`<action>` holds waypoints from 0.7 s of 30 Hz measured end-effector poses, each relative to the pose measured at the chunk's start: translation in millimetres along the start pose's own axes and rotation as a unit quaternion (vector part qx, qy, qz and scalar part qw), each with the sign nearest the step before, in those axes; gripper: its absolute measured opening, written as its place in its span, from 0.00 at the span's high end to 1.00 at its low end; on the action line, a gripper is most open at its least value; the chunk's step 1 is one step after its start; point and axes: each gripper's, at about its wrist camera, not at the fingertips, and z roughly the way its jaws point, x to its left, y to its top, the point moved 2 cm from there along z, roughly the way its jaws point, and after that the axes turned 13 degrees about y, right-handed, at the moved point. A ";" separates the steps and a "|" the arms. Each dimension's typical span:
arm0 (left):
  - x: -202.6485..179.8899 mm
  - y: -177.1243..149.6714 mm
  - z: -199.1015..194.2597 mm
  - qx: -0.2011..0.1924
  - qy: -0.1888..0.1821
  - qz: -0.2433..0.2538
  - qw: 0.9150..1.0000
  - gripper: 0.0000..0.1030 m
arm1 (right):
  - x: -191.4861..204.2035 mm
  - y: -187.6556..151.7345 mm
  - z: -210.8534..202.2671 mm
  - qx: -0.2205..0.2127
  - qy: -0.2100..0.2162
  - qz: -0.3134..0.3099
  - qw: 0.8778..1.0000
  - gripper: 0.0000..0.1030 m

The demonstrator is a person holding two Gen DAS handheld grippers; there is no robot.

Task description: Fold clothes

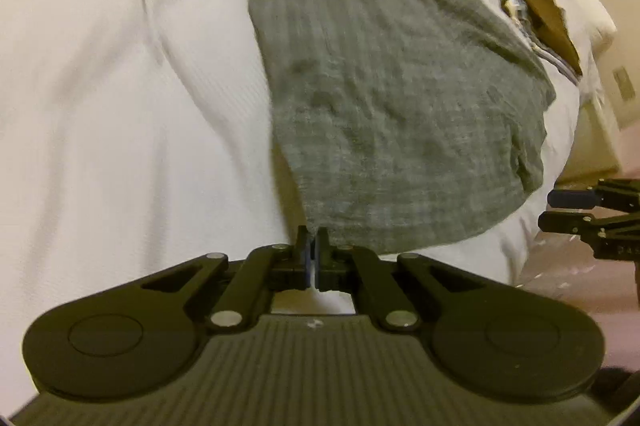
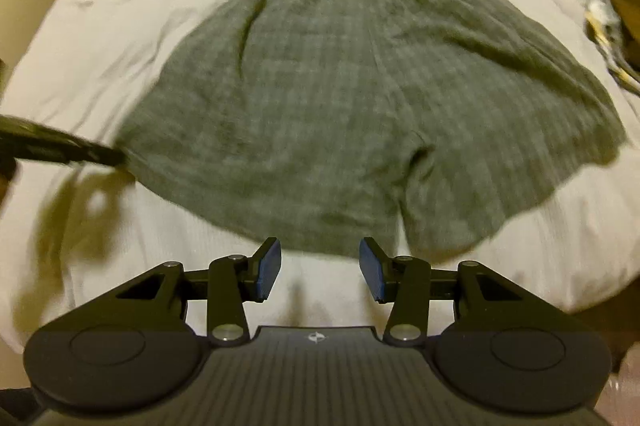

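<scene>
The grey shorts (image 2: pixel 360 106) lie spread flat on the white bed (image 2: pixel 120 6), waistband on the far side and leg hems toward the grippers. The left gripper (image 1: pixel 313 246) has its fingers pressed together on a corner of the near hem, and the cloth runs away ahead and to its right. The right gripper (image 2: pixel 319 262) hangs just short of the hem with its blue pads (image 2: pixel 269 268) spread wide and nothing between them; the gap between the two legs lies just ahead, a little to its right. The left gripper shows at the far left of the right wrist view, touching the shorts' corner. A brown and striped item (image 1: pixel 544 26) lies beyond the shorts, to the right.
</scene>
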 end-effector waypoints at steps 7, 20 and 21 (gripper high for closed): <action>24.1 -2.9 -19.7 0.002 -0.027 0.004 1.000 1.00 | -21.7 1.7 3.3 -0.011 -0.034 0.057 0.998 0.55; 56.9 24.9 -3.3 -0.005 0.001 -0.036 0.999 0.82 | -3.7 34.7 4.6 -0.024 0.010 -0.006 1.000 0.54; 57.8 37.4 1.9 -0.011 -0.003 -0.037 0.999 0.80 | 7.5 38.2 9.8 -0.022 0.021 -0.026 0.999 0.54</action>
